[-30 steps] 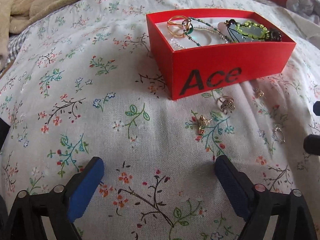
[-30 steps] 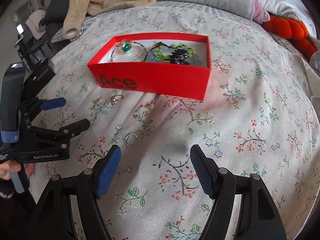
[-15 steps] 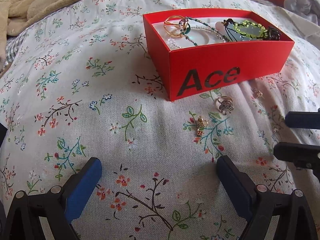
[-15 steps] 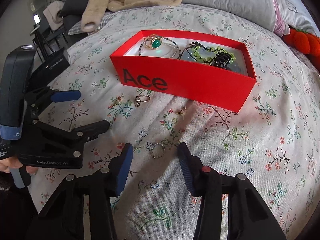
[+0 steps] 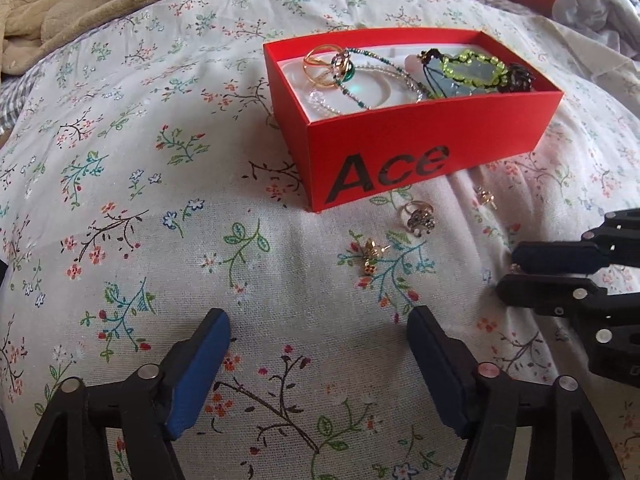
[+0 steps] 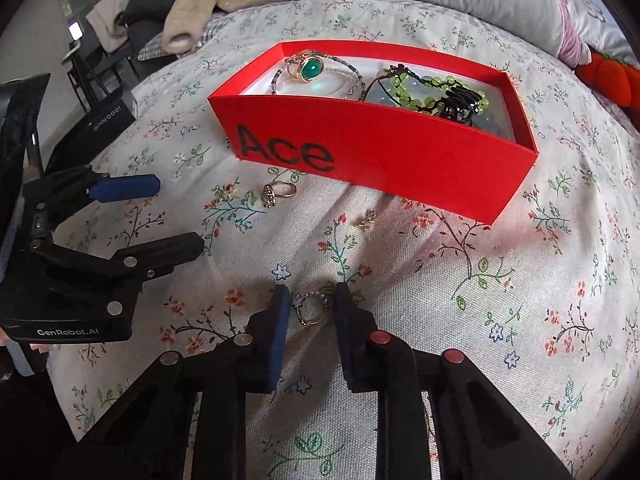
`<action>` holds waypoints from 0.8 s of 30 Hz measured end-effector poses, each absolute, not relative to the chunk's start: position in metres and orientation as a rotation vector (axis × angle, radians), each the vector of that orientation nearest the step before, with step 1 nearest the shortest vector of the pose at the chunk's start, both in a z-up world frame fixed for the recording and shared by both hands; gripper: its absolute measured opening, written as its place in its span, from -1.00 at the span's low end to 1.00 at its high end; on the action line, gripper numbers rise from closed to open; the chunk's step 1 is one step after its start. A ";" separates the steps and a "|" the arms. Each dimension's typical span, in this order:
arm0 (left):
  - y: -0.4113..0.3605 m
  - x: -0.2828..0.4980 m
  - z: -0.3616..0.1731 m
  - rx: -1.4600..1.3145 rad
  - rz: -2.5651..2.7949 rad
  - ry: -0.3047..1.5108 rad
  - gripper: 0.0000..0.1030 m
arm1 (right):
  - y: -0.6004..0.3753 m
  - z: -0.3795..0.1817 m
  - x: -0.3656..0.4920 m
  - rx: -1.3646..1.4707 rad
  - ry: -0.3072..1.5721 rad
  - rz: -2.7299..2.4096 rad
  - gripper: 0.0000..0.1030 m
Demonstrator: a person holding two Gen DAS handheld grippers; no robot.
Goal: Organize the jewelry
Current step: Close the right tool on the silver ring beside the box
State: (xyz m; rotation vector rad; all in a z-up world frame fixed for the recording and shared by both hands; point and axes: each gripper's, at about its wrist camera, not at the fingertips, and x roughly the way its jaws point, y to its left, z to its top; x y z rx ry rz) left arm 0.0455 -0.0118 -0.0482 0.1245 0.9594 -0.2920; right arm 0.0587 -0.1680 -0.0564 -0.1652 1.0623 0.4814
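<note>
Right gripper (image 6: 308, 312): my jaws, just closing, flank a small ring (image 6: 311, 312) on the bedspread (image 6: 480, 300); contact unclear.
Left gripper (image 5: 318, 364): jaws spread, just narrowed, over bare cloth.
Red box (image 6: 400, 168): well ahead, near edge clear.

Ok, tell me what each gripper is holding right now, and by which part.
Nothing is held yet. The right gripper has been closing around a small ring on the bedspread, pads not yet touching. The left gripper is open over bare cloth.

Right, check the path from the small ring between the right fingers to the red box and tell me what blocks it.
Nothing visible blocks it. The small ring lies between the right gripper fingers, whose gap has just been narrowing. Only a small earring lies on the bedspread before the open red box.
</note>
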 end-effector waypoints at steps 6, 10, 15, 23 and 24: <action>-0.020 0.048 -0.036 0.088 -0.347 0.924 0.21 | -0.167 -0.050 0.053 -0.168 1.050 0.471 -0.68; -0.033 0.051 -0.029 0.080 -0.408 0.904 0.02 | -0.172 -0.039 0.052 -0.138 1.035 0.473 -0.68; -0.049 0.059 -0.031 0.097 -0.440 0.917 -0.18 | -0.186 -0.027 0.053 -0.084 1.017 0.459 -0.68; -0.059 0.070 -0.042 0.123 -0.404 0.951 -0.51 | -0.200 -0.023 0.056 -0.079 1.023 0.424 -0.68; -0.060 0.071 -0.042 0.119 -0.411 0.963 -0.67 | -0.200 -0.023 0.057 -0.079 1.027 0.420 -0.68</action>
